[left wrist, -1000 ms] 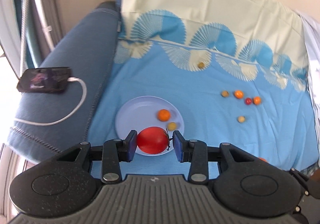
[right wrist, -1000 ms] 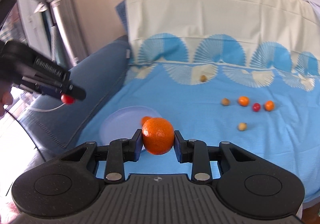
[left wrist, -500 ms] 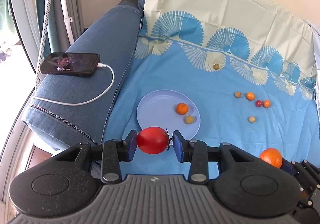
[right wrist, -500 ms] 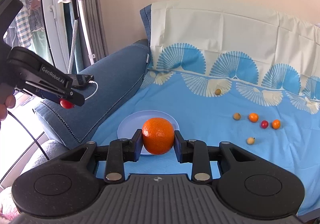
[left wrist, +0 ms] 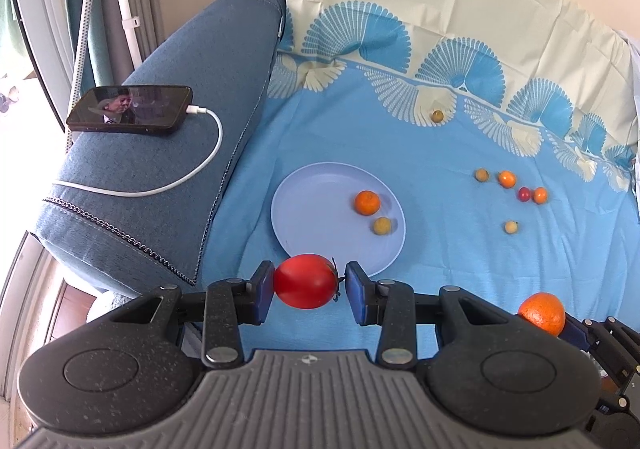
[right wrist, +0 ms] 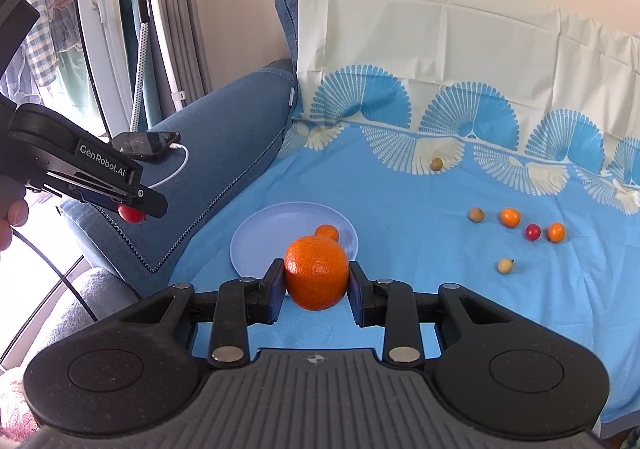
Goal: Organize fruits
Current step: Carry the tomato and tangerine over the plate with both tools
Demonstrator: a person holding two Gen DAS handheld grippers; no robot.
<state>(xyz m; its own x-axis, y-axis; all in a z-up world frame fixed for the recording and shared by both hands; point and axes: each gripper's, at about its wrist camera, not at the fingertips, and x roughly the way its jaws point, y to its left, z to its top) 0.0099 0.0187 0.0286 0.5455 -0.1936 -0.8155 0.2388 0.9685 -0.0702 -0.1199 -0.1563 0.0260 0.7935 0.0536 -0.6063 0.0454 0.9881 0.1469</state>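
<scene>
Two fruits are in the air at once: the left gripper is clamped on a red tomato, and the right gripper is clamped on a large orange, each fruit pinched between its pads. Both hang over the near edge of the blue sheet, just short of the pale blue plate. That plate already carries a small orange and a yellowish little fruit on its right side, its left half bare. To the right, well apart from the plate, lie five small loose fruits, and one more sits far back on the fan pattern.

The step in hand looks like the carry to the plate, with neither fruit set down yet. The next move, I judge, calls for bringing one gripper forward over the bare left part of the plate, lowering until the fruit rests, then parting the pads gently so it does not roll; the tomato is soft and wants a light release. A phone on the armrest at left lies out of the way.
</scene>
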